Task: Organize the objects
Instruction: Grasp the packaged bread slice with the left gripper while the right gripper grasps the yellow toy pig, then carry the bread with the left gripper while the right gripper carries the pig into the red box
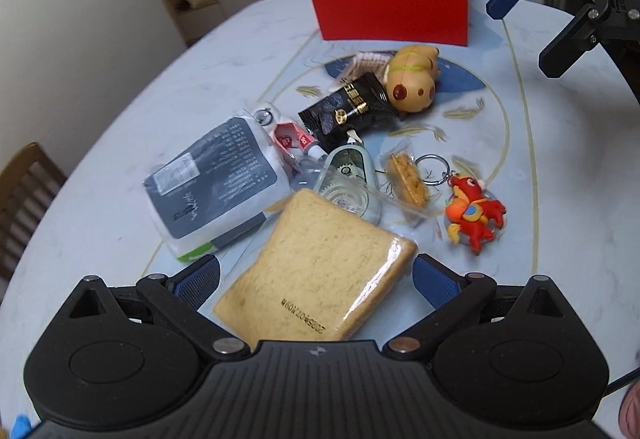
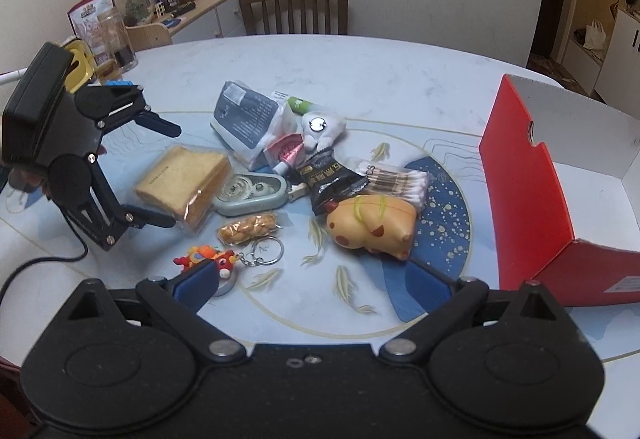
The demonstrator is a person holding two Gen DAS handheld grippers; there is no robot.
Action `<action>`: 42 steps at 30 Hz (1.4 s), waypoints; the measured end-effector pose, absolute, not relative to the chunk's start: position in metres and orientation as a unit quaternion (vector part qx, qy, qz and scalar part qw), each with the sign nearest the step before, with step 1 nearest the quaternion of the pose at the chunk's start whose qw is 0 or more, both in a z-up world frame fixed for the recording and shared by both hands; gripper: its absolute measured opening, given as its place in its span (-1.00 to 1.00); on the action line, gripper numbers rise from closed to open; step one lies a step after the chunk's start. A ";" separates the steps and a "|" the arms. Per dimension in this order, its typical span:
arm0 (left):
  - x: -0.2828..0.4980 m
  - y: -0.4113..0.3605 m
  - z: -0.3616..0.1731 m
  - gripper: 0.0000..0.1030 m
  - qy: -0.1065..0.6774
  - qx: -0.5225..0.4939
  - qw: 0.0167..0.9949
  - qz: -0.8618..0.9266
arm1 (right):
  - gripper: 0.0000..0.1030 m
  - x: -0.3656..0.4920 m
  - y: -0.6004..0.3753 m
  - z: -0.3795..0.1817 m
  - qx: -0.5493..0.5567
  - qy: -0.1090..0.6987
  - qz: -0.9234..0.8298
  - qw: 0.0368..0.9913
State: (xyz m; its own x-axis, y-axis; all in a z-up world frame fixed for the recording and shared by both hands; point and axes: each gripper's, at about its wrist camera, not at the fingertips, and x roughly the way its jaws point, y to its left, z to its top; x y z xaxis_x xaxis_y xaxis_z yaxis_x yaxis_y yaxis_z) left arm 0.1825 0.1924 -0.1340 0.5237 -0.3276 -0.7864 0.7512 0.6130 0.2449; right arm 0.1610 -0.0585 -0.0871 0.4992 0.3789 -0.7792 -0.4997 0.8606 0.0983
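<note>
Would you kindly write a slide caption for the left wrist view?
Open left hand-held gripper straddles wrapped bread amid clutter, red box behind, right hand-held gripper open above the table.

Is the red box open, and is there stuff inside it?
Open. The red box has no lid on, and its white inside looks bare where visible; the rest is out of frame.

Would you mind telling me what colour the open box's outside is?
Red outside, white inside: the box shows best in the right wrist view.
</note>
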 end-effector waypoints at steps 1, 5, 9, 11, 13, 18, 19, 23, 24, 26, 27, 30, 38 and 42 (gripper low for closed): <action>0.186 0.192 -0.136 1.00 0.365 0.296 0.817 -0.335 | 0.93 0.162 -0.058 -0.088 -0.070 0.433 0.253 0.862; 0.199 0.191 -0.144 1.00 0.377 0.301 0.800 -0.356 | 0.94 0.170 -0.056 -0.093 -0.080 0.435 0.252 0.861; 0.210 0.192 -0.150 1.00 0.388 0.286 0.797 -0.364 | 0.94 0.184 -0.053 -0.100 -0.087 0.438 0.249 0.860; 0.215 0.194 -0.153 1.00 0.393 0.278 0.797 -0.365 | 0.93 0.193 -0.052 -0.104 -0.093 0.437 0.246 0.860; 0.219 0.196 -0.157 1.00 0.397 0.272 0.798 -0.362 | 0.93 0.202 -0.049 -0.110 -0.097 0.438 0.240 0.861; 0.228 0.202 -0.162 1.00 0.402 0.231 0.810 -0.359 | 0.93 0.222 -0.045 -0.121 -0.095 0.443 0.221 0.864; 0.229 0.204 -0.163 1.00 0.405 0.220 0.813 -0.356 | 0.92 0.225 -0.044 -0.124 -0.096 0.444 0.217 0.864; 0.234 0.206 -0.166 1.00 0.414 0.186 0.825 -0.336 | 0.89 0.236 -0.038 -0.135 -0.092 0.456 0.206 0.861; 0.235 0.206 -0.166 1.00 0.416 0.180 0.827 -0.331 | 0.87 0.237 -0.037 -0.137 -0.089 0.459 0.203 0.860; 0.235 0.207 -0.166 1.00 0.420 0.170 0.831 -0.323 | 0.81 0.240 -0.035 -0.141 -0.086 0.464 0.198 0.859; 0.235 0.207 -0.167 1.00 0.422 0.164 0.833 -0.318 | 0.73 0.241 -0.035 -0.143 -0.086 0.467 0.195 0.858; 0.233 0.208 -0.166 0.99 0.424 0.147 0.841 -0.302 | 0.60 0.242 -0.035 -0.148 -0.077 0.475 0.184 0.857; 0.219 0.208 -0.159 0.81 0.432 0.102 0.858 -0.259 | 0.40 0.242 -0.045 -0.148 -0.046 0.484 0.165 0.858; 0.209 0.206 -0.154 0.76 0.437 0.077 0.865 -0.232 | 0.39 0.233 -0.052 -0.140 -0.034 0.480 0.162 0.862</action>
State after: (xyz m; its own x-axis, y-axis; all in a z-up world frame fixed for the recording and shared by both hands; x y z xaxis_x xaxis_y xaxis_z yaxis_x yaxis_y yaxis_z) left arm 0.2086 0.2057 -0.1539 0.5097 -0.3345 -0.7927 0.4687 0.8806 -0.0702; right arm 0.2333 -0.0522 -0.1402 0.4873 0.2470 -0.8375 -0.3121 0.9451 0.0971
